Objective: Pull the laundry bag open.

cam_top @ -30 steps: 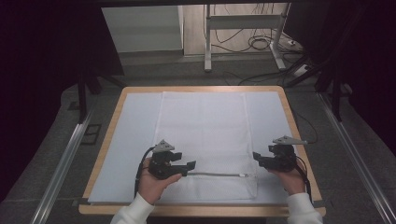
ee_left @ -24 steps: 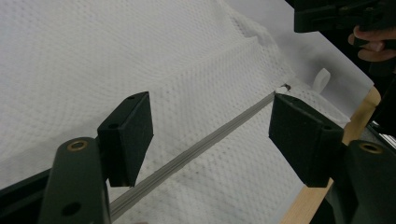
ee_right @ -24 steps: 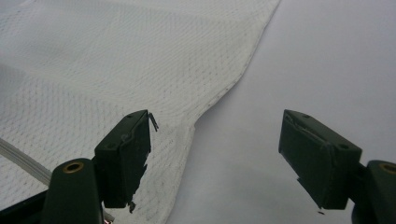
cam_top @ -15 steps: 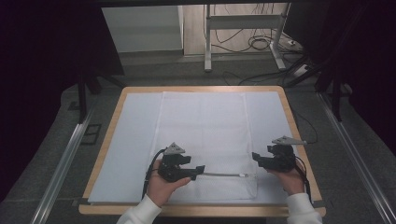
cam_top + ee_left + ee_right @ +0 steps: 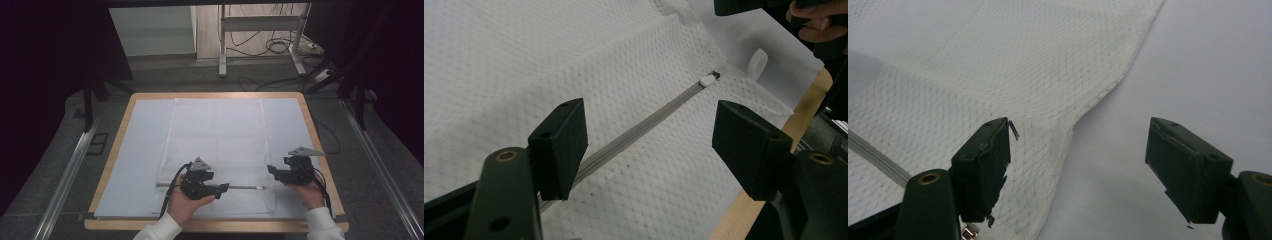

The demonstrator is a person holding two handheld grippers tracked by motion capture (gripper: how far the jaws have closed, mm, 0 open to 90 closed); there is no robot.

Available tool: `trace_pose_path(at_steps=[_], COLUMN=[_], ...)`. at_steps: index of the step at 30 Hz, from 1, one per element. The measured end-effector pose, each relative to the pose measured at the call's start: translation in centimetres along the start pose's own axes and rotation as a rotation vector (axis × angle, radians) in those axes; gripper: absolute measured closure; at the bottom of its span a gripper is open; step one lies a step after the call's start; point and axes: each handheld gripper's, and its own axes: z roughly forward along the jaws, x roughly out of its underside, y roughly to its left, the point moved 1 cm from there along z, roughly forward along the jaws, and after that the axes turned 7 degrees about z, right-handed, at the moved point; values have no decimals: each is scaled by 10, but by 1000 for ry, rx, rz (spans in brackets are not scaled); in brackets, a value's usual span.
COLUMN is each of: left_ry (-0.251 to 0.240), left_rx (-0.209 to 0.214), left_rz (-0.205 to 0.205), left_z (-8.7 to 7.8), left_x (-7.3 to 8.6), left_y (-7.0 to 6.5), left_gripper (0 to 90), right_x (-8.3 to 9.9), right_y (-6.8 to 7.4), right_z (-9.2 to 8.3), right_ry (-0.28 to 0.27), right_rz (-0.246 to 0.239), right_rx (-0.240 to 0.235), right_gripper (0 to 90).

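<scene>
A white mesh bag (image 5: 217, 135) lies flat on the table, with a grey zipper (image 5: 245, 187) across its near end. My left gripper (image 5: 225, 187) hovers low over the zipper, pointing right, jaws open. In the left gripper view the left gripper (image 5: 651, 135) straddles the zipper (image 5: 624, 142) without touching it, and the white zipper pull (image 5: 708, 79) lies farther ahead beside a small white loop (image 5: 758, 62). My right gripper (image 5: 271, 170) rests at the bag's right edge, pointing left. Seen in its own view, the right gripper (image 5: 1080, 150) is open over the bag's edge (image 5: 1063, 135), gripping nothing.
A pale sheet (image 5: 145, 150) covers the wooden table (image 5: 215, 95) under the bag. Metal rails run along the floor at the left (image 5: 65, 175) and right (image 5: 385, 175). A desk frame with cables (image 5: 260, 45) stands beyond the far edge.
My left gripper has slid to the right along the zipper, toward the right gripper, jaws still open. The right gripper has stayed where it was.
</scene>
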Motion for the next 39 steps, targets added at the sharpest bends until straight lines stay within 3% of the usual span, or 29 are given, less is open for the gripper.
trace_pose_path(at_steps=[20,33,39], left_ry=[57,64,64], left_rx=[25,33,60], left_rz=[43,33,28], left_z=[26,36,43], left_x=[-13,-17,-24], left_y=[-19,-23,-31], left_gripper=[310,325,338], right_x=[2,2,2], right_y=[-7,-9,-9], right_z=[0,1,0], right_ry=[3,5,3], right_rz=[19,24,26], right_rx=[25,31,32], right_gripper=[260,260,260])
